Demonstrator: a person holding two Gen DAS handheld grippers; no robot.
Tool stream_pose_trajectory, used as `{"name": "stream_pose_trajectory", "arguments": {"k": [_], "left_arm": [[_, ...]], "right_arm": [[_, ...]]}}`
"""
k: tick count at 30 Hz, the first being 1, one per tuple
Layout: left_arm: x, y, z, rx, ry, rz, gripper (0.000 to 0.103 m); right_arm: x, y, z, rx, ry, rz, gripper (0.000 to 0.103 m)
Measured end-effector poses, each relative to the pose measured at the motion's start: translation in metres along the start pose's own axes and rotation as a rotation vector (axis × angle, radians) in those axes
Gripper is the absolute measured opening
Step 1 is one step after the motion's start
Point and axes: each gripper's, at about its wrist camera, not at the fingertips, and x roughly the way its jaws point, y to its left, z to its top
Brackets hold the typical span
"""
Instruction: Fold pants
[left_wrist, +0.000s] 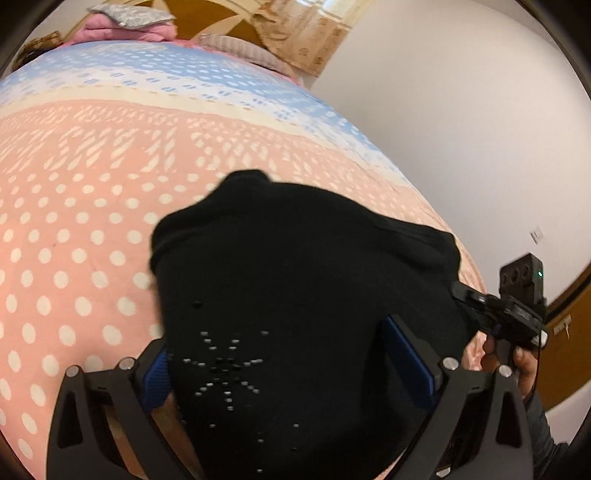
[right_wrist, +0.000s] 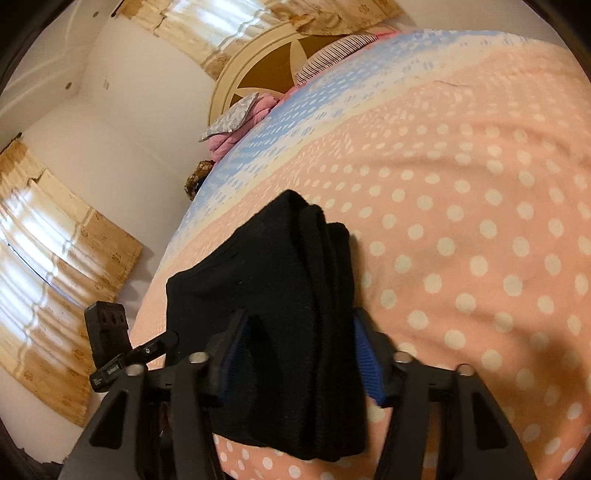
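Observation:
The black pants (left_wrist: 295, 280) lie folded into a thick bundle on the bed, with a star of small studs showing in the left wrist view. My left gripper (left_wrist: 282, 363) straddles the bundle with its jaws wide. One blue pad (left_wrist: 157, 373) sits along the fabric's edge without squeezing it, and the cloth spreads past the other pad (left_wrist: 406, 354). In the right wrist view my right gripper (right_wrist: 299, 356) has its blue pads (right_wrist: 364, 360) pressed against both sides of the pants' (right_wrist: 295, 280) ridged folds. Each gripper shows at the edge of the other's view.
The bedspread (left_wrist: 92, 236) is pink with white dots, and turns blue toward the headboard (right_wrist: 258, 81). Pillows and a pink blanket (left_wrist: 129, 26) lie at the head. White wall (left_wrist: 461, 129) runs close along one side, and curtains (right_wrist: 55, 258) hang on the other.

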Motion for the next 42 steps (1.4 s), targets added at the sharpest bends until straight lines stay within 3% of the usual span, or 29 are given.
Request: {"name": "stream_pose_trajectory", "arguments": {"k": [2, 3, 7, 8, 13, 20, 33, 38, 42], "left_arm": [[-0.001, -0.002, 0.000, 0.002, -0.006, 0.014, 0.076], [-0.002, -0.001, 0.000, -0.003, -0.012, 0.011, 0.072], [-0.012, 0.005, 0.000, -0.015, -0.030, -0.035, 0.033], [-0.015, 0.004, 0.001, -0.018, -0.034, -0.044, 0.030], [-0.039, -0.005, 0.001, 0.018, -0.085, -0.039, 0.028], [-0.093, 0.027, 0.015, -0.007, -0.186, 0.004, 0.027], [-0.179, 0.151, 0.036, -0.132, -0.342, 0.307, 0.027], [-0.180, 0.191, 0.034, -0.184, -0.339, 0.385, 0.027], [-0.167, 0.217, 0.021, -0.235, -0.286, 0.412, 0.029]], "right_arm": [[-0.003, 0.009, -0.002, -0.027, -0.002, 0.008, 0.031], [-0.006, 0.015, -0.004, -0.038, -0.005, 0.027, 0.029], [-0.015, 0.035, -0.008, -0.091, -0.032, 0.031, 0.027], [-0.017, 0.041, -0.007, -0.104, -0.038, 0.031, 0.027], [-0.023, 0.074, 0.003, -0.173, -0.048, 0.039, 0.026], [0.013, 0.117, 0.030, -0.247, 0.000, 0.078, 0.026], [0.220, 0.266, 0.066, -0.397, 0.203, 0.229, 0.026], [0.290, 0.288, 0.063, -0.399, 0.281, 0.244, 0.026], [0.337, 0.282, 0.053, -0.369, 0.357, 0.210, 0.027]]}}
